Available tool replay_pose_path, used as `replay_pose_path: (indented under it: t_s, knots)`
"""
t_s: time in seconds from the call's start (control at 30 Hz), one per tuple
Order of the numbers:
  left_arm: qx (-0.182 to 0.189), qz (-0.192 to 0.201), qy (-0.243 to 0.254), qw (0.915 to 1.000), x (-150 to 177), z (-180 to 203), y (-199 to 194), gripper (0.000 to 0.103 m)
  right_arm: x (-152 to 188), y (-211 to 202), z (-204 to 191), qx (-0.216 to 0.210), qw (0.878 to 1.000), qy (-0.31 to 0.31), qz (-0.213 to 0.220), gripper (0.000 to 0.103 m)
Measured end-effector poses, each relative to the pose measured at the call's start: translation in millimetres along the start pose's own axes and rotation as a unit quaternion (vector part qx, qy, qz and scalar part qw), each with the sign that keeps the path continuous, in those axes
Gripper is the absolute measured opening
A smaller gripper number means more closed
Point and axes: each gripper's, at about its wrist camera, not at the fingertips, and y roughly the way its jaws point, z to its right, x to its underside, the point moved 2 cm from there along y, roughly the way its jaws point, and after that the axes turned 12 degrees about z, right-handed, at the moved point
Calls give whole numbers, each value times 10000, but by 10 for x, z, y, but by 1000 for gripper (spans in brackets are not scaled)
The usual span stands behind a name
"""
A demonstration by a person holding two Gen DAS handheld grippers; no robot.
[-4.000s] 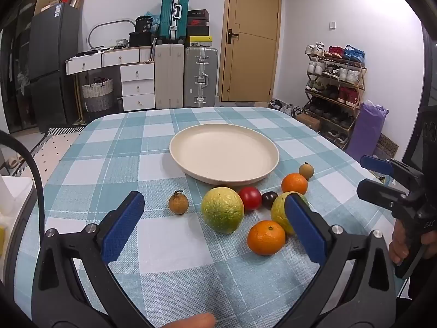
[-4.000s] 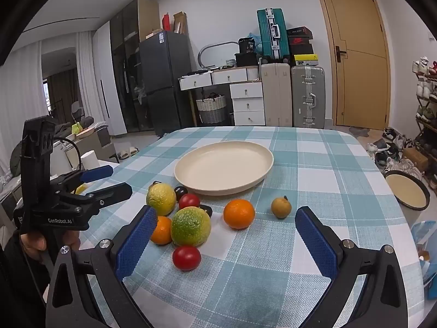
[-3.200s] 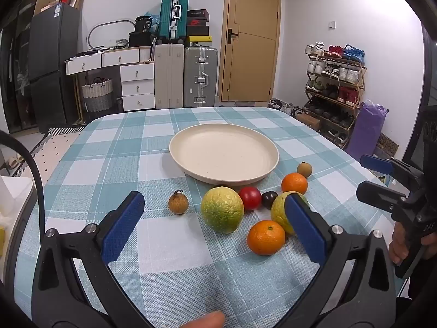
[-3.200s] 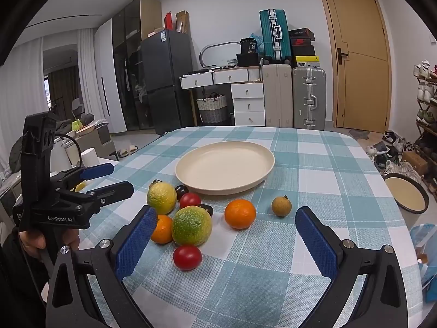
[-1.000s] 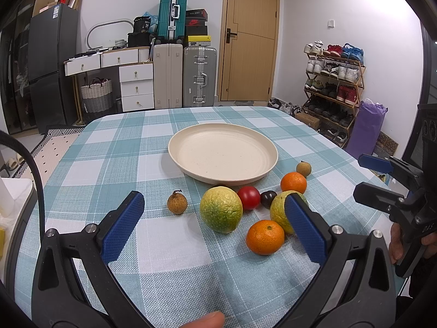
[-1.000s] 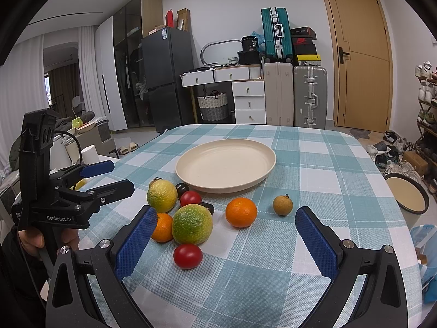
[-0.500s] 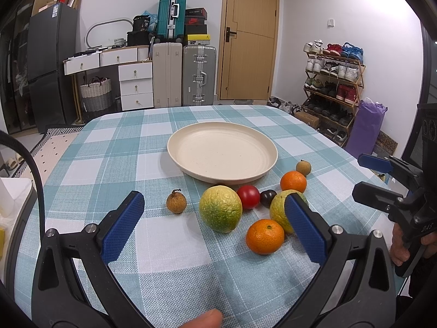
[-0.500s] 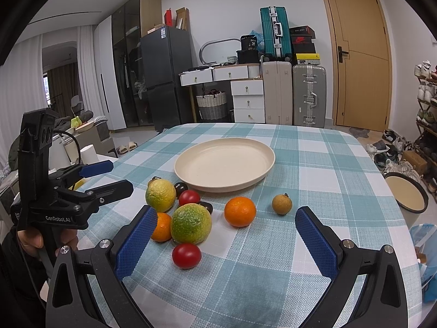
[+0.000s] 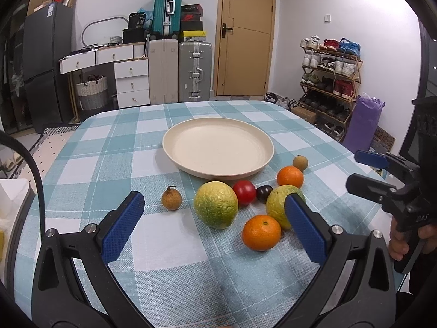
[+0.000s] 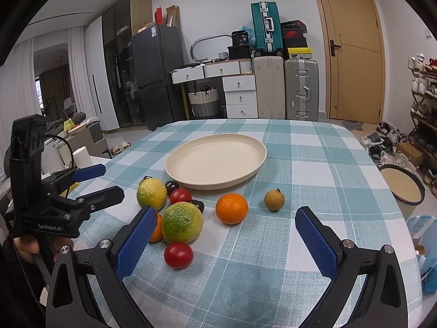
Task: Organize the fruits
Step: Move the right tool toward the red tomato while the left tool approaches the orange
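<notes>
A cream plate (image 9: 191, 139) (image 10: 245, 147) sits mid-table with nothing on it. In front of it lie the fruits: a green-yellow citrus (image 9: 215, 204) (image 10: 182, 222), a yellower citrus (image 9: 278, 205) (image 10: 151, 193), two oranges (image 9: 261, 232) (image 9: 290, 176), red tomatoes (image 9: 244, 192) (image 10: 178, 255), a dark plum (image 9: 264, 193) and two small brown fruits (image 9: 171, 198) (image 10: 274, 199). My left gripper (image 9: 213, 196) (image 10: 112, 180) is open, short of the fruits. My right gripper (image 10: 224, 211) (image 9: 353, 169) is open too, holding nothing.
The checked cloth covers the table to its rounded edges. A cream bowl (image 10: 401, 186) stands off the table's right side. A white block (image 9: 11, 199) is beyond the left edge. Suitcases, drawers and a shoe rack line the walls.
No fruit has moved. Both grippers stay open, and the views have drifted only slightly.
</notes>
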Motion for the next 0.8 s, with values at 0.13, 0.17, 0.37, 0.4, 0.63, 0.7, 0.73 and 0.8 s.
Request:
replay_pose_path:
  t_s: [0.13,0.17,0.37,0.4,0.63,0.7,0.73,0.8]
  knots:
    - [7,4,55,10000,-1,16,-13,102,10,54,16,1,9999,59,-154,103]
    - [-8,-5,73,10000,-3,21,-13,102,14,74,17,-32,9998,63,-210,103]
    - [127,-253,174,9994,20,77,41,102,106,194,-34,-149,9971,-89,-737,102]
    - [157,-314,198,9992,29,88,53,102,119,200,-37,-163,9966,-109,-800,102]
    - [487,-614,197,9967,85,166,125,100,254,286,-115,-464,9903,-35,-1312,84]
    - [524,-676,227,9961,100,185,142,99,279,288,-162,-552,9889,-67,-1375,80]
    - [523,-730,240,9957,107,193,159,98,292,293,-186,-612,9878,-61,-1430,78]
    - [553,-836,261,9946,129,202,190,98,318,306,-234,-754,9851,-13,-1546,72]
